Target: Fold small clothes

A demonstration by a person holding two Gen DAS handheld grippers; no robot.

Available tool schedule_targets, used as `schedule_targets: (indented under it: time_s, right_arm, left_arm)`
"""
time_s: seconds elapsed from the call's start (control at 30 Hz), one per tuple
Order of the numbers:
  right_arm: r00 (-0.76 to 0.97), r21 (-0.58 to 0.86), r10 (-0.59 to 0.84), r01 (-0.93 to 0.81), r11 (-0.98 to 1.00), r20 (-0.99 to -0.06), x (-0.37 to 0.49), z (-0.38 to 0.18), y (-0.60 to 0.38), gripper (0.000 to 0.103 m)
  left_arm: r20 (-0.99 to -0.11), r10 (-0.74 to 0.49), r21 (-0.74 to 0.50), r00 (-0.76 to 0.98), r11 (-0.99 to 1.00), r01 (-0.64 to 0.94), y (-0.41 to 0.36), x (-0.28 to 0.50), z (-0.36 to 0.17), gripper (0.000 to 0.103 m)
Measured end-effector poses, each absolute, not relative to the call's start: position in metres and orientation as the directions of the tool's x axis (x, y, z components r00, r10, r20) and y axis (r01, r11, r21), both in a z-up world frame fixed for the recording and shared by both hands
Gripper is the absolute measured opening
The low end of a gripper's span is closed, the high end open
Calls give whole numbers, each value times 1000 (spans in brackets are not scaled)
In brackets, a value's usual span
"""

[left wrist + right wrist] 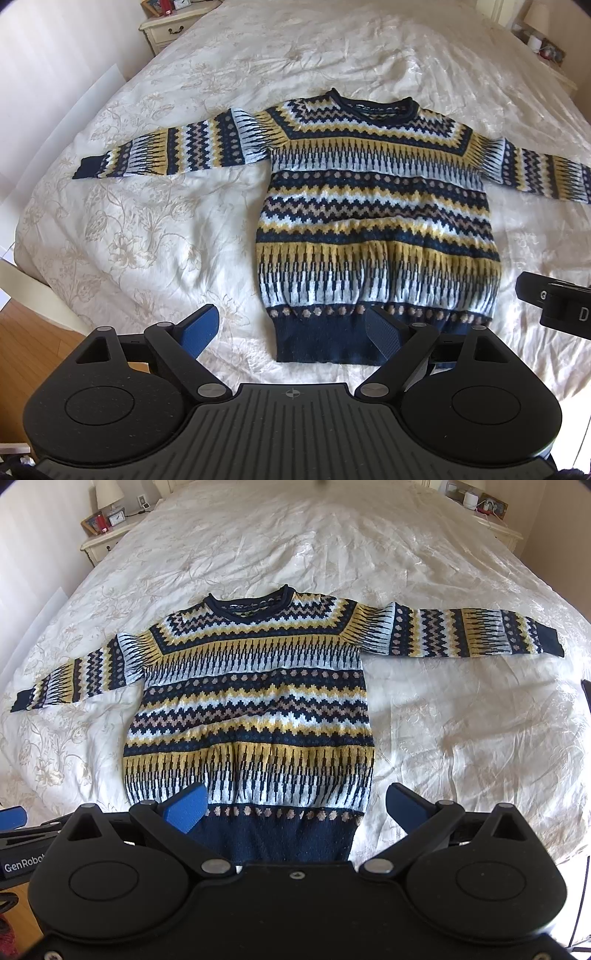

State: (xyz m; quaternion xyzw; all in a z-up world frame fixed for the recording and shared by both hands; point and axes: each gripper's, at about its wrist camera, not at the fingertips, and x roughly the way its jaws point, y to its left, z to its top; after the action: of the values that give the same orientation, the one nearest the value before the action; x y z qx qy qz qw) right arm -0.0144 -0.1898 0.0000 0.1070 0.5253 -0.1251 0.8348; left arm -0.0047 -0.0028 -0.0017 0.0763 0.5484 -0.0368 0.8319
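A knitted sweater with navy, yellow, white and tan bands lies flat, face up, on the bed, both sleeves stretched sideways, collar away from me. It also shows in the right wrist view. My left gripper is open and empty, above the hem's left corner; its right finger is over the navy hem. My right gripper is open and empty, straddling the hem's right part; its left finger is over the sweater. The right gripper's body shows at the left wrist view's right edge.
The bed has a cream floral bedspread, also in the right wrist view. Bedside tables with small items stand at the head corners. Wooden floor shows at the near left edge of the bed.
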Motion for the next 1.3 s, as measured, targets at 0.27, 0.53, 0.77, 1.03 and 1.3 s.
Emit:
schedule_targets:
  time_s: [0.27,0.53,0.77,1.03,1.3]
  right_arm:
    - [415,48,-94,320,946,-905,-13,0,-192,102]
    - [411,50,-89,316,947,-907,-24,-3,-179,102]
    - [410,51,-88,315,948,-908,-22,-5,-179,102]
    - [400,58,-75,311,949,-913,-18,-10,-178,102]
    - [395,61,-70,308,949,-916,-16,-11,-177,102]
  left_arm:
    - [-923,18,81,385,985,149,-4,-3,-5,87]
    - [-923,20,83,385,985,148,-4,-4,-5,87]
    - [-923,19,83,384,985,149,-4,-4,-6,87]
    - [-928,22,82,372,986,147,-4,-6,-13,87]
    - [-934,27,81,355,987,140,-3,2,-15,87]
